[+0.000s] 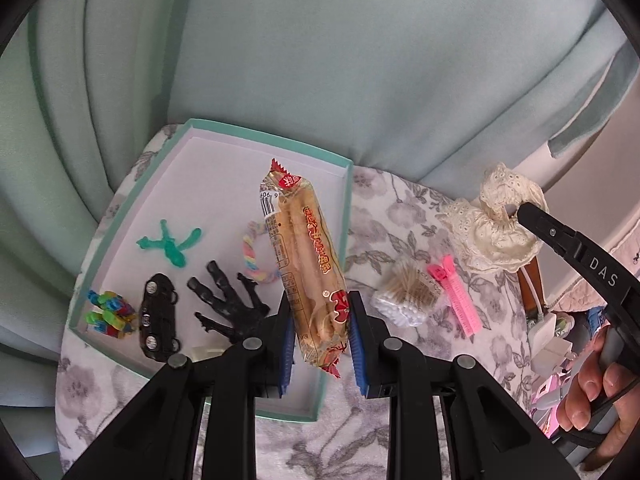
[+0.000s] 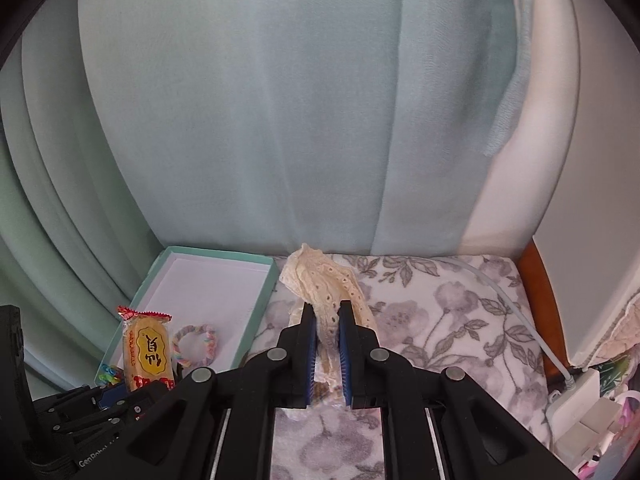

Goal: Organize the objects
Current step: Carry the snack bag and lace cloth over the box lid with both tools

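My left gripper (image 1: 320, 320) is shut on a long snack packet (image 1: 304, 256), held up over the teal-rimmed white tray (image 1: 224, 184). The same snack packet (image 2: 148, 354) shows at the lower left of the right wrist view, above the tray (image 2: 208, 280). My right gripper (image 2: 327, 344) is shut on a cream lace scrunchie (image 2: 324, 284), lifted off the floral cloth. In the left wrist view the right gripper (image 1: 524, 210) and scrunchie (image 1: 496, 224) hang at the right. In the tray lie a green figure (image 1: 170, 244), a black toy car (image 1: 158, 322), a black toy hand (image 1: 228, 304), a pastel rope ring (image 1: 256, 254) and coloured clips (image 1: 110, 314).
On the floral cloth (image 1: 384, 216) right of the tray lie a bag of cotton swabs (image 1: 408, 300) and a pink zipper-shaped item (image 1: 456, 296). Pale green curtains (image 2: 280, 120) hang behind. A white charger (image 2: 580, 396) and cable sit at the right edge, by a wooden rim (image 2: 536, 288). A hand (image 1: 600, 392) holds the right gripper.
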Available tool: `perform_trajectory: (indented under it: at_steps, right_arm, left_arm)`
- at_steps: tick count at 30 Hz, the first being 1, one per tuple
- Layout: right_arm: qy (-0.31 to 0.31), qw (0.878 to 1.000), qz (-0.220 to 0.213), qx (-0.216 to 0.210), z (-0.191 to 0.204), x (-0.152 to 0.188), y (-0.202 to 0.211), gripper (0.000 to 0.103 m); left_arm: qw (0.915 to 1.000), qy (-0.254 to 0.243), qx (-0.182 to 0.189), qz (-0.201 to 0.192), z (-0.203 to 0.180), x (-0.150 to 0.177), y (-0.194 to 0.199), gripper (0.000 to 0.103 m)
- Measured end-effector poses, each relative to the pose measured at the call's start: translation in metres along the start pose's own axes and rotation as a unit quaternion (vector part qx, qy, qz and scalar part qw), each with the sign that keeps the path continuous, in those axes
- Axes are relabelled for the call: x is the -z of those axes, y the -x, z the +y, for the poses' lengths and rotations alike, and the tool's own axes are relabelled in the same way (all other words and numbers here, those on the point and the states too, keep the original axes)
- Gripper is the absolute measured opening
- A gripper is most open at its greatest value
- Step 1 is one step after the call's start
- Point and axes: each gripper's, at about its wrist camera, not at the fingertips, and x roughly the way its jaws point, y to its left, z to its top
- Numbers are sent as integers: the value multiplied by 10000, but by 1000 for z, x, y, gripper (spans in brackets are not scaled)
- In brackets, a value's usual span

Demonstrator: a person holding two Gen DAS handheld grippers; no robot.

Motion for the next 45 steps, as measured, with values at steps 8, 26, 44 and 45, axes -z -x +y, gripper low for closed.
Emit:
perform_trajectory:
  at_steps: [8,26,44,45]
  right_arm:
    - [350,9988,105,-318,57,-7,-23,11]
    - [958,9927,365,-635,133,-14,-70,11]
    - [947,9876,1095,-611,133,20,-130,11]
    - [947,9872,1130,-613,133,23,-132,11]
  left_arm:
    - [9986,382,-314,-205,60,-16,12,25]
    - [9975,392,-540,-225,104,-41,-2,25]
    - [9974,314,-574,302,101,-37,-59,25]
    - [9973,316,-582,327,102,-36,-62,25]
